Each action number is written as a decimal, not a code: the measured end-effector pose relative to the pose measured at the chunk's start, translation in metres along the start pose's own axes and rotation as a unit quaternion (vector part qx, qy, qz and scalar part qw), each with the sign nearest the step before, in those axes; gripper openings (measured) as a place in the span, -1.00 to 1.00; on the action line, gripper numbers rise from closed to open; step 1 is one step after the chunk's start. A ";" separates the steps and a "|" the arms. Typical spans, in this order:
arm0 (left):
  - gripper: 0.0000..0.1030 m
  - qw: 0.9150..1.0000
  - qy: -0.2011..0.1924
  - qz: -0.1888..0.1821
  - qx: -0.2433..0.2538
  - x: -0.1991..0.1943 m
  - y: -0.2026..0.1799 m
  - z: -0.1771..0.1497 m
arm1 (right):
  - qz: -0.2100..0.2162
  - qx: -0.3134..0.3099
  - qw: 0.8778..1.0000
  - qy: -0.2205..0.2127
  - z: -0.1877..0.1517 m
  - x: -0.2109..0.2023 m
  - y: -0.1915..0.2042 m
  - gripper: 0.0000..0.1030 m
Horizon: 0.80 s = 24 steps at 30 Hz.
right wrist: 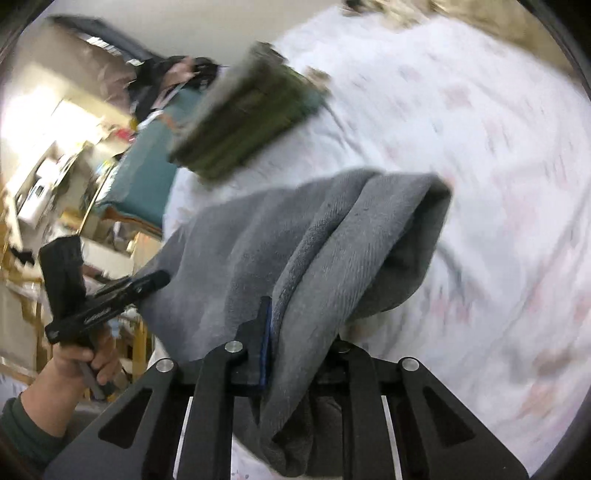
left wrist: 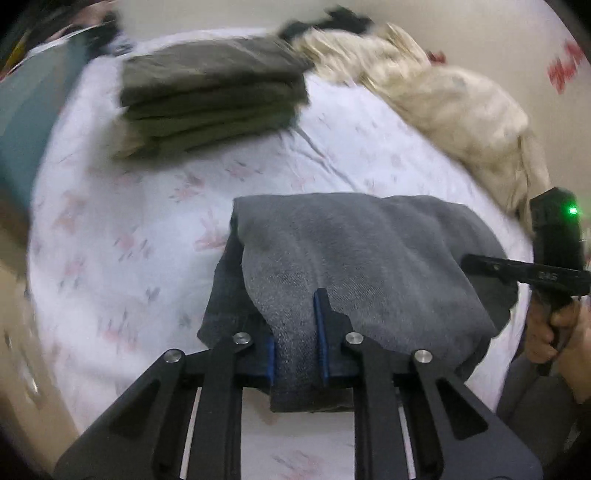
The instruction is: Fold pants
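A bed (left wrist: 110, 206) fills most of both views, covered by a white sheet printed with faint pink and grey flowers. Behind it rises a plain cream wall (left wrist: 221, 14). At the bed's far left lies a teal cushion or bedding (left wrist: 26, 122). In the right wrist view, beyond the bed's edge, a brightly lit, cluttered area of wooden shelving (right wrist: 22, 236) with boxes and papers shows, too blurred to read in detail.
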State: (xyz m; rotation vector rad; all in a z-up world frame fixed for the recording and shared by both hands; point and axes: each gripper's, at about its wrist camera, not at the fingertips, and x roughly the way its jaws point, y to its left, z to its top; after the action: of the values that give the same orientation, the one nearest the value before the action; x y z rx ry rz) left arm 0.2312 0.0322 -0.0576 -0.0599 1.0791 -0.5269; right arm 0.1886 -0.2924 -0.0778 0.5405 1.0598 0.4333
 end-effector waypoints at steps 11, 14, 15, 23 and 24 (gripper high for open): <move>-0.58 0.971 0.140 0.184 -0.055 0.022 -0.023 -0.135 | -0.071 0.048 0.987 0.136 -0.035 0.039 -0.060 -0.18; -0.46 0.972 0.102 0.201 -0.064 -0.008 -0.018 -0.134 | -0.065 0.055 0.992 0.097 -0.038 0.010 -0.058 -0.12; -0.29 0.976 0.075 0.190 -0.080 -0.021 -0.016 -0.133 | -0.064 0.057 0.994 0.067 -0.038 -0.008 -0.055 -0.11; -0.03 0.984 0.036 0.086 -0.149 -0.026 -0.029 -0.130 | -0.072 0.100 0.992 0.023 -0.072 -0.034 -0.052 -0.09; -0.03 0.985 0.049 0.093 -0.140 -0.014 -0.034 -0.128 | -0.079 0.089 0.992 0.030 -0.071 -0.026 -0.040 -0.09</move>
State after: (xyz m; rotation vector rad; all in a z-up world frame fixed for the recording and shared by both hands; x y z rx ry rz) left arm 0.1045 0.0344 -0.0974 -0.1789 1.2355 -0.2087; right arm 0.1164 -0.3242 -0.1119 0.5998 1.1975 0.2176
